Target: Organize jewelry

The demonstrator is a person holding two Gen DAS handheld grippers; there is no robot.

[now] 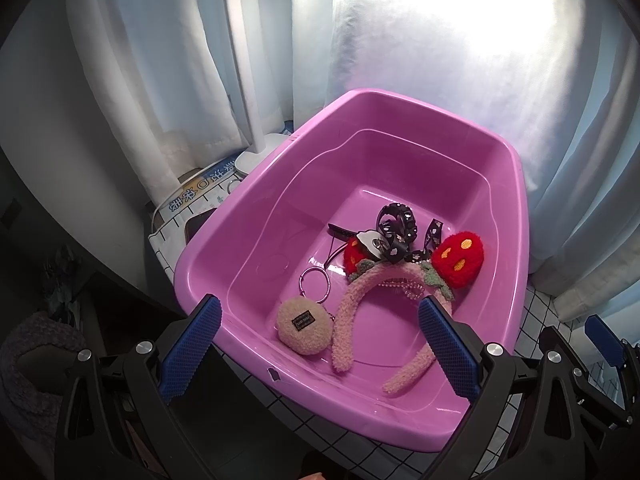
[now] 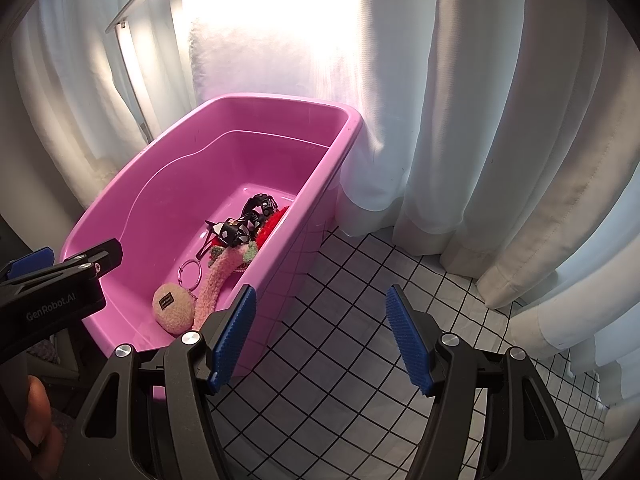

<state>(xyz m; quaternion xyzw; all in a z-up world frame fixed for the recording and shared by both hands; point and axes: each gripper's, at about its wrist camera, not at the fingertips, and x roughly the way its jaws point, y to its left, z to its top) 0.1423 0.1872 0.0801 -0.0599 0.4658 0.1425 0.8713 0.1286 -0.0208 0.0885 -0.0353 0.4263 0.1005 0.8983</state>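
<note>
A pink plastic tub (image 1: 376, 94) (image 2: 280, 100) stands on a checked cloth. In it lie a fuzzy pink headband (image 1: 352, 308) (image 2: 216, 284) with red strawberry ears (image 1: 460, 258), a beige plush keychain (image 1: 305, 326) (image 2: 174, 308) on a metal ring, a black studded strap (image 1: 400, 220) (image 2: 260, 208) and a small bead chain (image 1: 404, 290). My left gripper (image 1: 320, 344) hangs open over the tub's near rim, above the keychain and headband, holding nothing. My right gripper (image 2: 322, 338) is open and holds nothing, over the cloth just right of the tub.
White curtains (image 2: 480, 120) close off the back and right side. A white lamp stand (image 1: 250, 80) rises behind the tub's left corner, with a printed box (image 1: 200, 188) beside its base. The checked cloth (image 2: 352, 300) spreads right of the tub. A fingertip (image 2: 36, 408) shows at lower left.
</note>
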